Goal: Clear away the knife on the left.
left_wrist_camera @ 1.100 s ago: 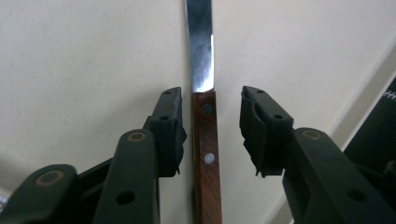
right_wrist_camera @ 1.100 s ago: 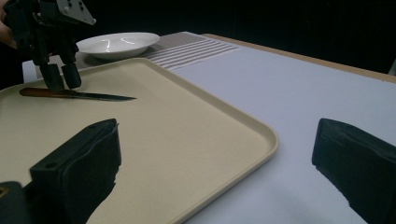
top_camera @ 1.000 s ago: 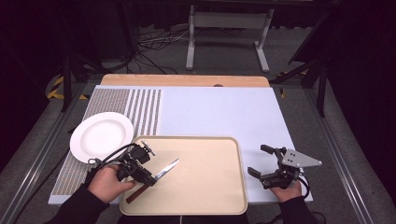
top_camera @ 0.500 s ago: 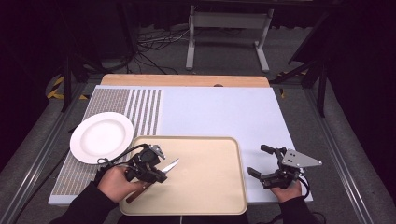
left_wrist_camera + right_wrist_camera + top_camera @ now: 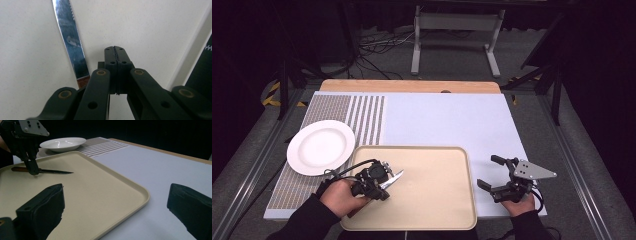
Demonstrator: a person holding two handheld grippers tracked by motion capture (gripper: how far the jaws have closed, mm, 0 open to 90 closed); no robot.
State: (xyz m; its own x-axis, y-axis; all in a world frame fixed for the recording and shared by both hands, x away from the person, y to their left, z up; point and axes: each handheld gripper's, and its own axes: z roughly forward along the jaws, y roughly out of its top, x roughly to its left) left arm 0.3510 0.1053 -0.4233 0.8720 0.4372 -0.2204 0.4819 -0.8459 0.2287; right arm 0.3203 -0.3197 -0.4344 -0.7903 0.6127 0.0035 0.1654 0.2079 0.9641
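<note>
A table knife (image 5: 395,177) with a serrated steel blade (image 5: 71,42) and a brown handle lies on the left part of a beige tray (image 5: 437,210). My left gripper (image 5: 380,191) points down onto the tray just beside the knife. Its jaws are pressed together with nothing between them, and its tip (image 5: 115,53) lies to the right of the blade. The right gripper view shows that tip (image 5: 33,171) standing in front of the knife (image 5: 55,172) near where the handle meets the blade. My right gripper (image 5: 490,172) rests open on the white mat, right of the tray's edge (image 5: 140,192).
A white plate (image 5: 321,146) sits on the striped part of the mat, left of and behind the tray; the right gripper view shows this plate (image 5: 62,143) beyond the tray. The white mat (image 5: 447,120) stretches behind the tray. A metal stand (image 5: 454,35) is on the floor beyond the table.
My left gripper has moved right along the knife, from its handle end toward the blade, and lowered onto the tray. The right gripper has not moved.
</note>
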